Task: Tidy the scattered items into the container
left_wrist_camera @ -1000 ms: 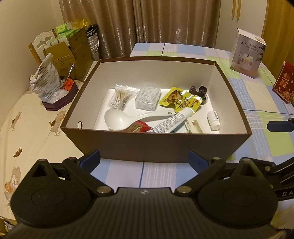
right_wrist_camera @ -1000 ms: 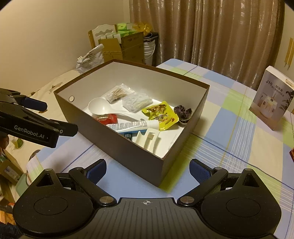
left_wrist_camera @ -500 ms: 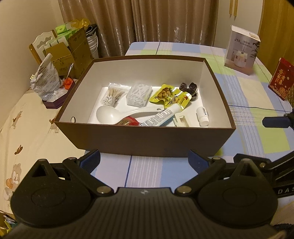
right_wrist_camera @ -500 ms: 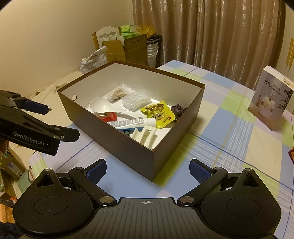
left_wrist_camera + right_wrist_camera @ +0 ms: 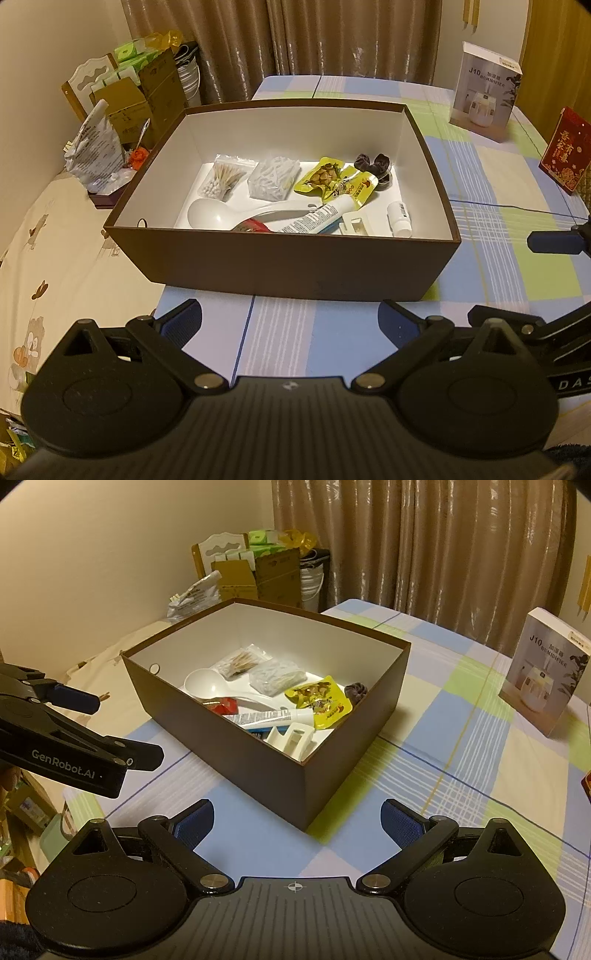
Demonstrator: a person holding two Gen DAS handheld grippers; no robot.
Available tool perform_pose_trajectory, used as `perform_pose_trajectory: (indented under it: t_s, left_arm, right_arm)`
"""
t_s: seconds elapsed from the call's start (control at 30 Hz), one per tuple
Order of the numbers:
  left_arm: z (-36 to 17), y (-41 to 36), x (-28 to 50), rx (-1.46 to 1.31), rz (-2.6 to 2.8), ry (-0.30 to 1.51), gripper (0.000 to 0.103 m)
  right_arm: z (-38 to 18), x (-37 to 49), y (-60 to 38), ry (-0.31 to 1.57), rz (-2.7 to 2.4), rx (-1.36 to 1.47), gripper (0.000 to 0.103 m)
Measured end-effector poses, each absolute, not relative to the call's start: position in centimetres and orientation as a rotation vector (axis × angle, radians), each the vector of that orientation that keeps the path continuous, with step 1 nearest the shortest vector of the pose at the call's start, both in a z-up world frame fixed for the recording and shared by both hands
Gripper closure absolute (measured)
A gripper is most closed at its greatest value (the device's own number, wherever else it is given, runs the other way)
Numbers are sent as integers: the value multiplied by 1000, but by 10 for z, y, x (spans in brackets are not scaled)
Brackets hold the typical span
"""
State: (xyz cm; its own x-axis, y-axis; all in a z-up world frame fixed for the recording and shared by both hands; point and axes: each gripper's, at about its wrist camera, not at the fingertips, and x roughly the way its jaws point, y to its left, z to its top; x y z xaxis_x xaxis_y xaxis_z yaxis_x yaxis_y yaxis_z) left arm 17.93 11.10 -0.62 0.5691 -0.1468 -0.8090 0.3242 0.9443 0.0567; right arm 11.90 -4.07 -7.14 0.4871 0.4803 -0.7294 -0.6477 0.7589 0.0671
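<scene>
Both grippers have drawn back from the brown box, which now sits smaller and farther ahead in each wrist view; the left gripper holds its fingers wide apart on nothing, as does the right gripper; the box rests on the checked bench, beyond both fingertips, holding the ladle, tube, yellow snack pouch and small white bottle.

Warm, dim light on a cream wall; brown curtains hang behind the checked-cloth table — cardboard boxes and a white chair crowd the corner.
</scene>
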Motion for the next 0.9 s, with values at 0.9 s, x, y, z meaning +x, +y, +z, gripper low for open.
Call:
perform_pose_trajectory:
  t_s: [0.9]
  left_arm:
    - [-5,96,156,206,-203,911,3]
  right_arm:
    - [-71,108,-63,801,742,-242,1]
